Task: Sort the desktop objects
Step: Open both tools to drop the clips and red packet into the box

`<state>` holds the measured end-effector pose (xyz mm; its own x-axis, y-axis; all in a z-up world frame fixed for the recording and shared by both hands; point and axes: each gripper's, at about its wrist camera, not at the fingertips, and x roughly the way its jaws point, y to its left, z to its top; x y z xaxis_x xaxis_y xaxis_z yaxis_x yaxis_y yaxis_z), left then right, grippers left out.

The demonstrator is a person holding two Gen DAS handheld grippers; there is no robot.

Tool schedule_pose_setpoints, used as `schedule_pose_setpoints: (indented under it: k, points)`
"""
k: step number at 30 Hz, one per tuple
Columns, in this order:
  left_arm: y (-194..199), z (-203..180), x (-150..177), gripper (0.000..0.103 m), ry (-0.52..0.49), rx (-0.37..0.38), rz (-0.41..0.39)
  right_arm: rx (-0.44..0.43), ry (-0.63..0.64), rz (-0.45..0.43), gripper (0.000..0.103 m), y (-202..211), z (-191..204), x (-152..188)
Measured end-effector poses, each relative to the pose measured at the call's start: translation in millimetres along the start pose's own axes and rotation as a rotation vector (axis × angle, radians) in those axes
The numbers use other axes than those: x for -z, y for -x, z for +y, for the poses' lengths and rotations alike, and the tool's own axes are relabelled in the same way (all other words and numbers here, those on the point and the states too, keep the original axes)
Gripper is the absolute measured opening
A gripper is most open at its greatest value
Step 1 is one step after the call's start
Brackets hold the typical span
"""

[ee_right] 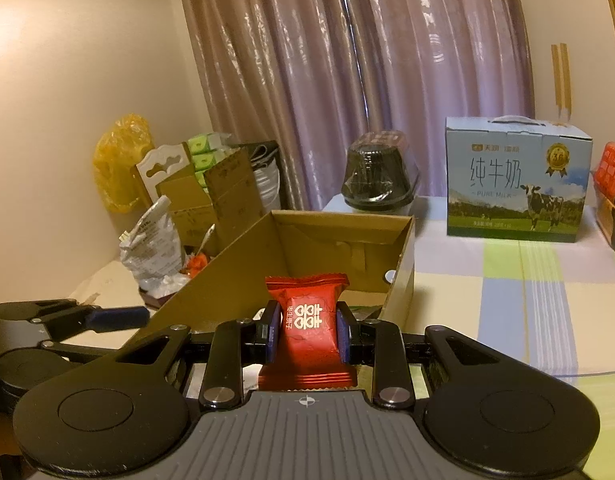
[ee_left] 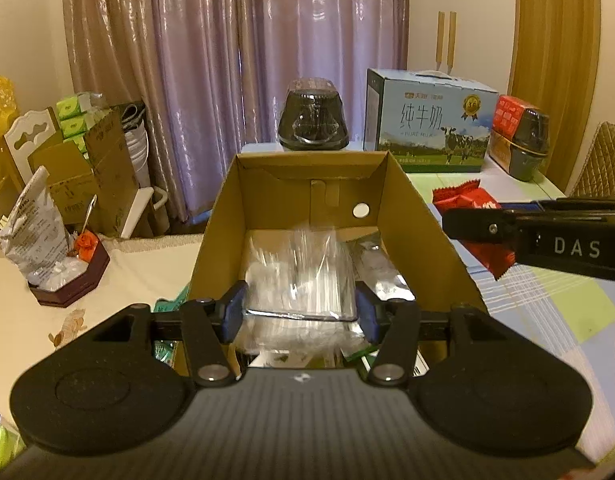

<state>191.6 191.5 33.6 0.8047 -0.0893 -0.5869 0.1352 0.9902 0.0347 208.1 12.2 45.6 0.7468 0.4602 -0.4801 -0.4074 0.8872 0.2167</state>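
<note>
Checked tablecloth (ee_right: 527,300) behind: left tongs (ee_left: 299,312) grip clear packet (ee_left: 303,280), right tongs (ee_right: 305,334) pinch red candy (ee_right: 307,328).

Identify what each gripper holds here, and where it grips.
The right gripper pinches a red candy packet across its middle. The left gripper clamps a clear plastic packet by its sides.

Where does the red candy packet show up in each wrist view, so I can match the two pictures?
Left wrist view: the red candy packet is at right of centre, partly hidden behind the right gripper.
Right wrist view: it sits low at centre, clamped between the fingers.
Shared landmark: the open cardboard box, with the milk carton behind it.
</note>
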Motion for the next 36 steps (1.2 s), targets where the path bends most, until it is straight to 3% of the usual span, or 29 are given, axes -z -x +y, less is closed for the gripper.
schedule_pose_setpoints:
  k: [31, 32, 34, 36]
  points:
    - [8.3, 18.8, 5.4, 0.062, 0.037, -0.031, -0.009, -0.041, -0.041, 0.049, 0.026, -30.1, 8.2, -2.7]
    - [8.4, 19.3, 5.7, 0.062, 0.038, -0.032, -0.008, -0.053, -0.042, 0.054, 0.027, -30.9, 8.5, -3.3]
    - [8.6, 19.9, 6.3, 0.062, 0.037, -0.032, -0.008, -0.053, -0.048, 0.057, 0.042, -31.5, 7.6, -3.5]
    - [9.0, 20.3, 6.9, 0.063, 0.038, -0.033, -0.008, -0.044, -0.059, 0.046, 0.050, -29.5, 4.9, -3.5]
